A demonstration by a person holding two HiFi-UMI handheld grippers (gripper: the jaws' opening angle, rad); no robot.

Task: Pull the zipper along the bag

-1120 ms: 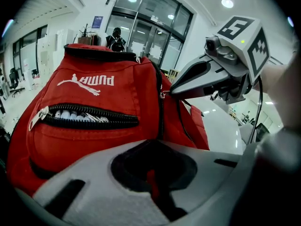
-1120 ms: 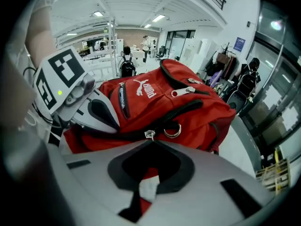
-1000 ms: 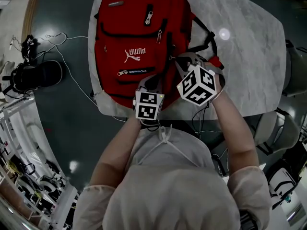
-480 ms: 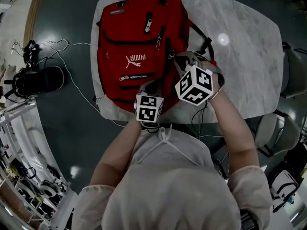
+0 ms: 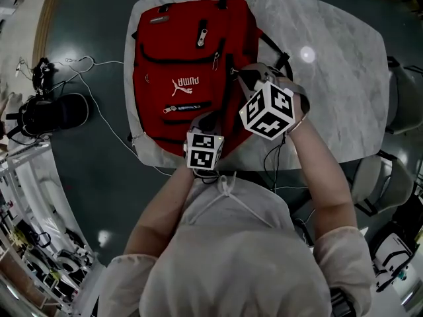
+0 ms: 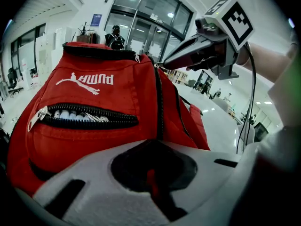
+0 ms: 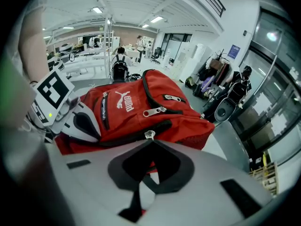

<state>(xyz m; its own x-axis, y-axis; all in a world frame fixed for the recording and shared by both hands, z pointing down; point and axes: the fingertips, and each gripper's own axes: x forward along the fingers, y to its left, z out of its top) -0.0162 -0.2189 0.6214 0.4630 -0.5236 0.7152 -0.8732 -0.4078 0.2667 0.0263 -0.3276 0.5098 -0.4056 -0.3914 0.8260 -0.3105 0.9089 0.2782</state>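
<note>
We see the red backpack (image 5: 185, 71) lying front up on the left part of the marble table (image 5: 337, 78), its near edge close to the table's rim. The left gripper (image 6: 157, 142) has its 2 jaws pressed together on a fold of red fabric at the bag's near edge, and a thin red strip shows between them. The right gripper (image 7: 150, 141) is closed too. The silver zipper pull (image 7: 149, 135) sits right at its jaw tips, so it seems to be pinching that pull, though the jaw body covers the contact itself. The pull rides on the black main zipper (image 7: 162, 125), which runs along the bag's right side.

In the head view the right marker cube (image 5: 268, 109) and the hand behind it cover the bag's near right corner. The left marker cube (image 5: 205, 149) hides the edge that the left gripper holds. A black shoulder strap (image 5: 283, 57) lies on the table just beside the right gripper. The front pocket (image 6: 84, 117) is partly unzipped, with pale things showing inside. Another silver pull (image 5: 203, 37) lies on the bag's far part, well apart from both grippers.

On the dark floor left of the table lie a black bag (image 5: 53, 111) and thin cables (image 5: 99, 98). A grey chair (image 5: 400, 91) stands by the table's right edge.
</note>
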